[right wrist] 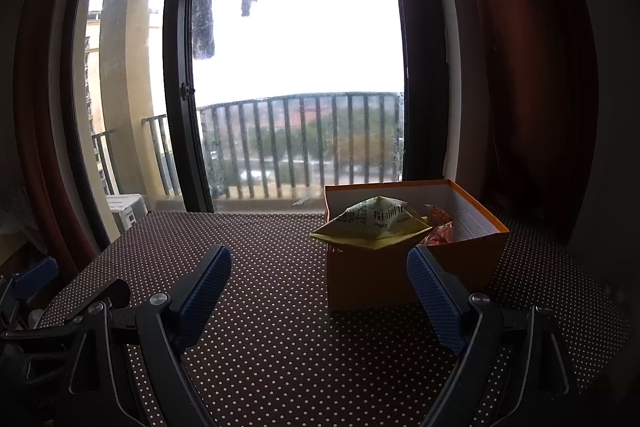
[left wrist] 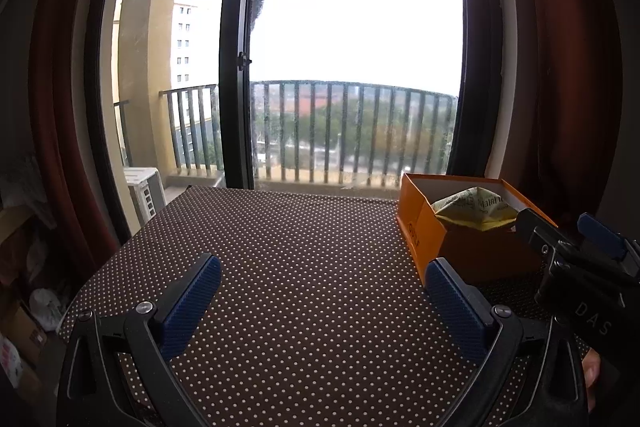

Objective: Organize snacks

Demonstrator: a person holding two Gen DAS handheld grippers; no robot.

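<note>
An orange cardboard box (right wrist: 372,279) stands on the dotted table at the right, also seen as the box (left wrist: 424,231) in the left wrist view. A yellow-green snack packet (right wrist: 370,225) lies across its near rim, the same packet (left wrist: 476,209) showing above the box wall. A reddish packet (right wrist: 440,229) sits behind it inside the box. My right gripper (right wrist: 320,269) is open just short of the box, nothing between its blue pads. My left gripper (left wrist: 322,279) is open over bare tablecloth to the left of the box. The right gripper (left wrist: 568,239) shows from the side beside the box.
The brown tablecloth with white dots (left wrist: 288,251) covers the whole table. Behind it is a glass balcony door (left wrist: 240,59) with a railing outside and dark red curtains (right wrist: 532,67) on both sides. Bags and boxes (left wrist: 28,307) lie on the floor at left.
</note>
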